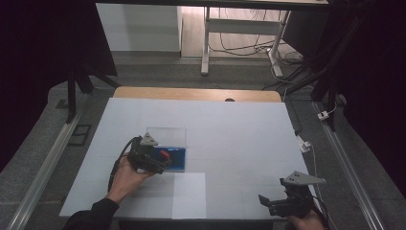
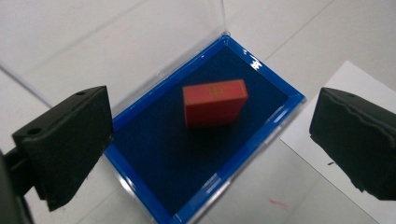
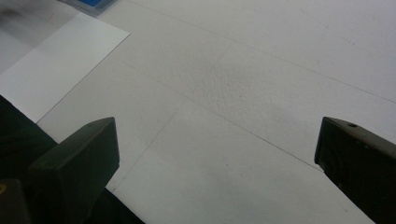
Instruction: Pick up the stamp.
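While spread, left hand-held gripper (image 2: 210, 135) hovers over red block (image 2: 215, 102) | right hand-held gripper (image 3: 219, 163) spread

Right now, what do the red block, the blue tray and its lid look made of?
Red block: probably matte painted wood or plastic, with crisp edges and a faint gold mark on top. Blue tray: glossy hard plastic rim catching glare; the dark floor looks like felt or ink pad. Lid: clear rigid plastic, table visible through it.
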`<action>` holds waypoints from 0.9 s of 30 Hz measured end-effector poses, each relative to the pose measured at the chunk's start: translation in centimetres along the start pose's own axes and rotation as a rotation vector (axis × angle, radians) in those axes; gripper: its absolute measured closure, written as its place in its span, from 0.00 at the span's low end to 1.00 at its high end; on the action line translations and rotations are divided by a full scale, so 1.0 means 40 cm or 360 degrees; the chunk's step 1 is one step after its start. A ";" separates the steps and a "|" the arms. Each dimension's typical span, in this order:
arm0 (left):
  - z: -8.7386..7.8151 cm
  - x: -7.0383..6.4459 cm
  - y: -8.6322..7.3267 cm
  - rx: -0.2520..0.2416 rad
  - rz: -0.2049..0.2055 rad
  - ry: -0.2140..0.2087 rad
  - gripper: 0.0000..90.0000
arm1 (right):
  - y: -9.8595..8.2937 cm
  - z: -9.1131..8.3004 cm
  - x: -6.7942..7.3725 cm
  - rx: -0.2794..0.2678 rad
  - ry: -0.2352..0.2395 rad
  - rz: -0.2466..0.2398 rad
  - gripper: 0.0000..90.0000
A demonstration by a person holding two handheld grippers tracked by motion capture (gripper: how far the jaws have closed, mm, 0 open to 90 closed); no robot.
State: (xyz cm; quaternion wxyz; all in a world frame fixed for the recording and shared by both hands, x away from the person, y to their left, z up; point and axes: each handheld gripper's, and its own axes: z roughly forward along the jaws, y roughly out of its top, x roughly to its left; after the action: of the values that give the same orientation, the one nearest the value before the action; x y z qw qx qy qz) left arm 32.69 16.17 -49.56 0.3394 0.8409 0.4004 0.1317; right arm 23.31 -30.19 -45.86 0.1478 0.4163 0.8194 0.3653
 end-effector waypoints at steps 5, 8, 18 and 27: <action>0.015 0.002 0.008 0.0034 0.0011 0.0048 0.09 | 0.000 0.001 0.000 -0.0002 0.0001 -0.0002 0.00; 0.018 0.002 0.014 0.0039 0.0022 0.0054 0.19 | 0.000 0.002 0.000 0.0003 0.0003 -0.0003 0.00; 0.029 -0.011 0.025 0.0093 0.0062 0.0067 0.43 | 0.000 0.001 0.000 0.0005 0.0002 -0.0004 0.00; 0.031 -0.019 0.030 0.0127 0.0073 0.0058 0.63 | 0.000 0.001 0.000 0.0003 -0.0002 -0.0001 0.00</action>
State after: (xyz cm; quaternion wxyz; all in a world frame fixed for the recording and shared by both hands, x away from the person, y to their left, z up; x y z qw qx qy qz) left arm 33.52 14.47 -49.61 0.2953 0.8602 0.3921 0.1387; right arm 23.33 -30.16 -45.89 0.1480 0.4162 0.8199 0.3642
